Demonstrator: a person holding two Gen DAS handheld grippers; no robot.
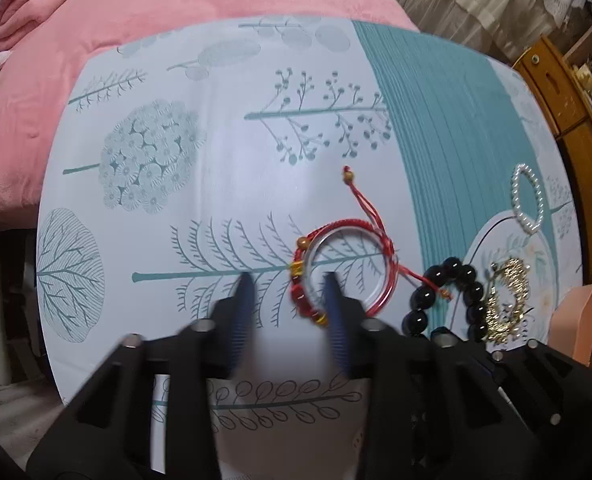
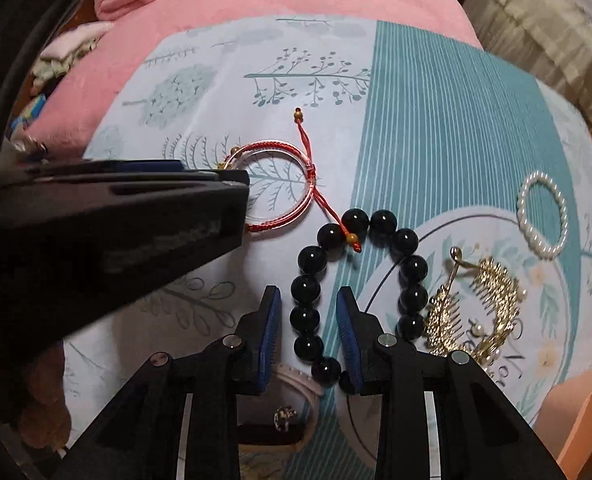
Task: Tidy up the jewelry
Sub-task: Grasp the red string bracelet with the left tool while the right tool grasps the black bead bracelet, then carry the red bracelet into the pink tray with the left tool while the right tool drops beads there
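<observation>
A red cord bracelet with a clear bangle (image 1: 345,272) lies on the patterned tablecloth (image 1: 224,184). My left gripper (image 1: 288,280) is open, its right finger inside the ring, its left finger outside, straddling the beaded side. A black bead bracelet (image 2: 355,276) lies to the right. My right gripper (image 2: 307,300) is open, its fingers on either side of the bracelet's left run of beads. A gold hair comb (image 2: 475,312) and a pearl ring bracelet (image 2: 543,216) lie further right. The black bracelet (image 1: 447,300), comb (image 1: 503,300) and pearl ring (image 1: 527,200) also show in the left wrist view.
A pink blanket (image 1: 136,20) lies beyond the table. A wooden cabinet (image 1: 575,120) stands to the right. An orange box (image 2: 583,420) sits at the table's right front. A small open case with a ring (image 2: 284,416) lies under my right gripper. The left gripper's body (image 2: 116,220) crosses the right wrist view.
</observation>
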